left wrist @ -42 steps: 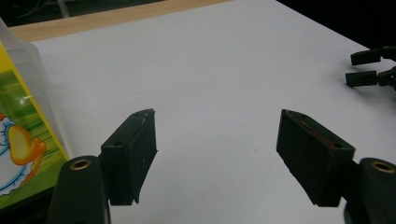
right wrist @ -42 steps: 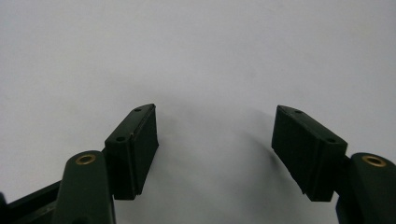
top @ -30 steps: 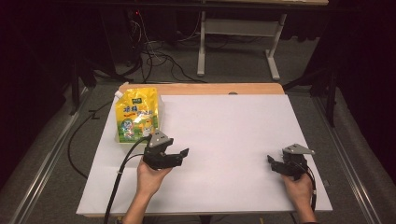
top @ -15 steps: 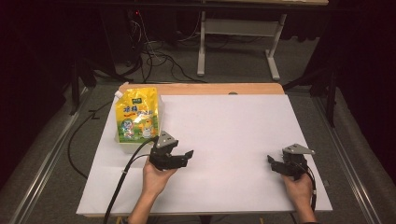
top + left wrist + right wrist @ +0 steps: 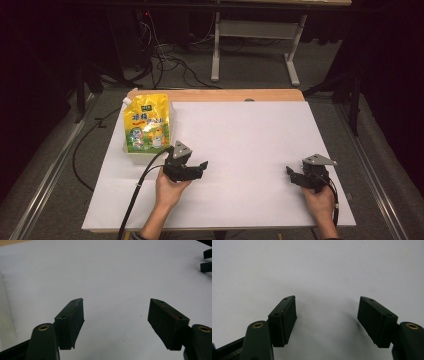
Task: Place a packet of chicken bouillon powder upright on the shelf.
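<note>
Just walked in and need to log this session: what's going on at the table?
A person sits at a table covered by a white sheet, holding a claw in each hand. The left claw and the right claw both hover low over the bare sheet, jaws open, holding nothing. A yellow spouted pouch lies untouched at the far left corner, just beyond the left claw.
</note>
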Tool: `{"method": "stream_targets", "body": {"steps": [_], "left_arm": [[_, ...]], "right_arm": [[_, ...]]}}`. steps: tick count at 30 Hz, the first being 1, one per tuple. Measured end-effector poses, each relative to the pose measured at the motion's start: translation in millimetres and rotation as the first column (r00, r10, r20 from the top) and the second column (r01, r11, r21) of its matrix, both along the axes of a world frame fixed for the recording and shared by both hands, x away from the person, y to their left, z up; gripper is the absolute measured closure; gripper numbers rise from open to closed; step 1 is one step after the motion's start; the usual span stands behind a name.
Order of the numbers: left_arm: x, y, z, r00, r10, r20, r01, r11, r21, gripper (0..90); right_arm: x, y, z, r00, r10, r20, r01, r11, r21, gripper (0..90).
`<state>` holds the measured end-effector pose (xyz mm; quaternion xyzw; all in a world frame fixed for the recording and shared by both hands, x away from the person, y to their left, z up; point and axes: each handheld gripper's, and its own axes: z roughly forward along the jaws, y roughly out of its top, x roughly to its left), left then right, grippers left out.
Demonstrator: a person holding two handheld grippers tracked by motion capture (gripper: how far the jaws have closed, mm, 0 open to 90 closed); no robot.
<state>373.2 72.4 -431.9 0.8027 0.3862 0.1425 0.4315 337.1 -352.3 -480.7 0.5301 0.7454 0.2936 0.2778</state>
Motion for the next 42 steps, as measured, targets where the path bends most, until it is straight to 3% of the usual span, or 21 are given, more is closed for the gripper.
{"method": "stream_targets", "body": {"steps": [30,42], "left_arm": [[18.3,-6.5,-30.0,0.998,0.059,-0.023,-0.058,0.9977,0.034,30.1],[22.4,-10.4,-38.7,0.9968,0.079,-0.012,-0.078,0.9943,0.073,30.1]], "right_arm": [[-0.1,0.1,0.2,1.0,0.0,-0.002,0.0,1.0,-0.003,31.8],[-0.3,0.4,0.2,1.0,-0.001,-0.002,0.001,1.0,-0.001,31.9]]}}
